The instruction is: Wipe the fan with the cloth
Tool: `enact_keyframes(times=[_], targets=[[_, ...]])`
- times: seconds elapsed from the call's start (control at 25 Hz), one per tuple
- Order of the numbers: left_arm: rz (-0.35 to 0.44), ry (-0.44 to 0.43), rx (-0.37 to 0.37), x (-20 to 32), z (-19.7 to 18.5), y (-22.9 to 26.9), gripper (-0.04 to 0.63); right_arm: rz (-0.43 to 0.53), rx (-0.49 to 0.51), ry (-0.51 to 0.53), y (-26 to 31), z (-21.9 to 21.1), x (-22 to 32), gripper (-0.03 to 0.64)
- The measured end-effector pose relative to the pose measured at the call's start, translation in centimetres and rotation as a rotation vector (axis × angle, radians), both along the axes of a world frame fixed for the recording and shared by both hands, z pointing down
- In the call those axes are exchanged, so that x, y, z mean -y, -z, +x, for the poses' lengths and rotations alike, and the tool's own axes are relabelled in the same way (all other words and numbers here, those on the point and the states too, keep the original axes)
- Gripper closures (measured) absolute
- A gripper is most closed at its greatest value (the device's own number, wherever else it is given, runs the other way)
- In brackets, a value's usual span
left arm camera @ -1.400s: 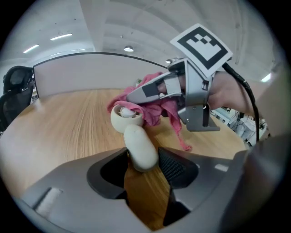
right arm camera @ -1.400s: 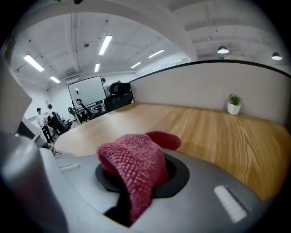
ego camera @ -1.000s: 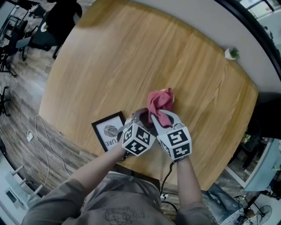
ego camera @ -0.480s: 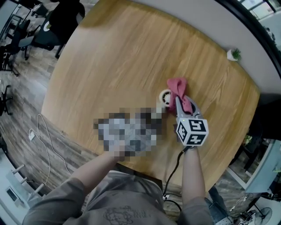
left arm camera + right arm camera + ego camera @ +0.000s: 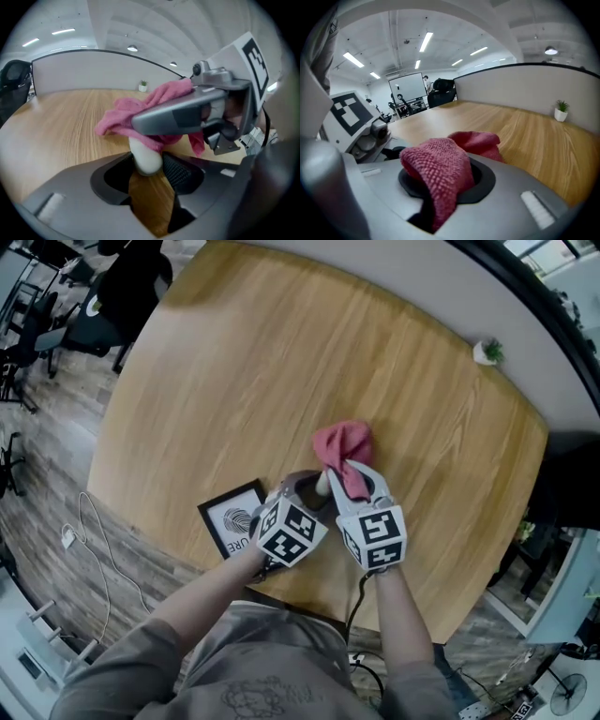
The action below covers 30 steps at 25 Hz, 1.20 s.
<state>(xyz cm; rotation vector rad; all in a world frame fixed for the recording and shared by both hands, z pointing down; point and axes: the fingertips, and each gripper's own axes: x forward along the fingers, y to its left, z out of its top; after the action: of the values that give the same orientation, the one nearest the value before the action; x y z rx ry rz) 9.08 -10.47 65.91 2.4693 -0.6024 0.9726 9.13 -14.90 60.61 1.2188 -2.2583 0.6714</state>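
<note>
Cloth [image 5: 342, 442] covers most of the fan [image 5: 146, 157], so we see only a pale rounded stem of it; its head lies under the pink folds and we cannot make out its shape; in the right gripper view the fan is hidden altogether, since the cloth fills the middle of the picture. From the head view the two marker cubes [image 5: 291, 535] hide our hands and much of the jaws beyond them; the left cube also cuts off a corner of the framed picture [image 5: 230, 519] lying on the table [image 5: 281, 352], so we can read only part of its print; a small potted plant [image 5: 486, 352] stands at the table's far edge, well apart, too small to tell more.

Our left gripper [image 5: 149, 171] has its jaws partway apart and closed on the fan's pale stem; the stem sits between the two pads, pressed against the ribbed pad on the right, with the wood of the table showing below it. Our right gripper [image 5: 440, 187] has its jaws drawn in on the cloth; a thick fold rises between them and the rest spills forward; in the left gripper view it reaches across from the right, just above the stem, with cloth bunched round its tip and touching the stem's top. Fan, cloth and both grippers sit together close to the table's near edge, just beside the framed picture.
</note>
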Motion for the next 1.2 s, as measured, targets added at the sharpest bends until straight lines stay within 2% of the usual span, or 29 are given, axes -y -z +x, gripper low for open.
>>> enact_keyframes(times=[0.12, 0.24, 0.4, 0.52, 0.68, 0.72, 0.8, 0.96, 1.2], targets=[[0.000, -0.003, -0.002, 0.1, 0.1, 0.0, 0.394, -0.051, -0.027, 0.083, -0.7, -1.3, -2.1, 0.531], [0.005, -0.017, 0.003, 0.0, -0.1, -0.1, 0.393, -0.074, -0.026, 0.109, -0.8, -1.3, -3.0, 0.531], [0.032, -0.058, 0.034, -0.3, -0.2, -0.3, 0.394, -0.158, -0.044, 0.070, -1.2, 0.7, -4.1, 0.531], [0.037, -0.063, 0.056, -0.3, -0.1, -0.5, 0.391, -0.169, -0.052, -0.016, -0.4, 3.0, -4.3, 0.531], [0.044, -0.060, 0.070, -0.2, 0.3, -0.6, 0.385, -0.117, -0.110, -0.163, 1.8, 6.4, -4.0, 0.531], [0.042, -0.067, 0.078, -0.4, 0.4, -0.6, 0.366, -0.102, -0.121, -0.201, 2.4, 7.1, -4.0, 0.531], [0.029, -0.077, 0.096, -1.1, 0.3, -0.4, 0.278, -0.068, -0.131, -0.260, 4.0, 8.0, -4.1, 0.531], [0.014, -0.047, 0.091, -1.5, -0.9, 1.8, 0.276, 0.023, -0.053, -0.339, 8.4, 8.4, -4.3, 0.531], [0.083, 0.023, -0.012, 0.7, -2.5, 9.0, 0.304, 0.173, 0.028, -0.395, 16.4, 8.0, -4.5, 0.531]])
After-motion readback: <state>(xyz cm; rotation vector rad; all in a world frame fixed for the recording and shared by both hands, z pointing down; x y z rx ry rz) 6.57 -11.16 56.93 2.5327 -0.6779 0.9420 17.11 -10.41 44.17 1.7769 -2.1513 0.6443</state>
